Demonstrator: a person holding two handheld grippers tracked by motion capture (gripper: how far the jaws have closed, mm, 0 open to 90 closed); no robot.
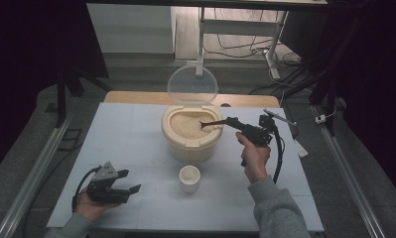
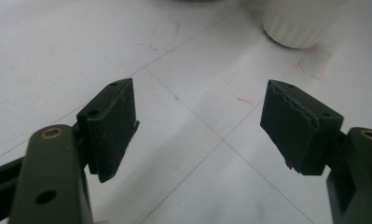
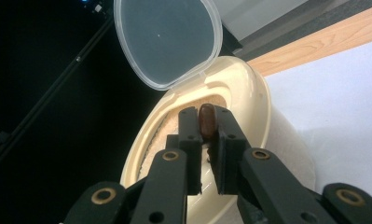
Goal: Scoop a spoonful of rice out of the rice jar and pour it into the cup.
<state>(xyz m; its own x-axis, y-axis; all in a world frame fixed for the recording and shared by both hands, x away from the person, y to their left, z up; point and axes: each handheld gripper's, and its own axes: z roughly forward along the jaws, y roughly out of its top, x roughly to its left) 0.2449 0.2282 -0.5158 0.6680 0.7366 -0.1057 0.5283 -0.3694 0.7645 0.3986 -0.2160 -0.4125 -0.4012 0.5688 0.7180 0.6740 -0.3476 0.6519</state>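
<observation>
A cream rice container [image 1: 191, 141] stands mid-table with its clear lid [image 1: 192, 84] flipped up at the back and rice [image 1: 185, 124] inside. My right gripper [image 1: 233, 121] reaches in from the right, shut on the handle of a dark brown spoon [image 1: 213, 123] whose end dips into the rice. In the right gripper view the jaws [image 3: 207, 126] clamp the brown spoon handle [image 3: 208, 119] over the container's rim [image 3: 249, 93], under the lid [image 3: 167, 39]. A small white cup [image 1: 189, 177] stands in front of the container. My left gripper [image 1: 130, 181] rests low at the front left, open and holding nothing [image 2: 200, 123].
The white table top [image 1: 136, 144] has faint grid lines and red marks [image 2: 314, 70]. In the left gripper view the white cup [image 2: 305, 21] stands ahead to the right. A wooden table edge [image 1: 136, 96] runs behind, and metal rails [image 1: 36, 168] flank both sides.
</observation>
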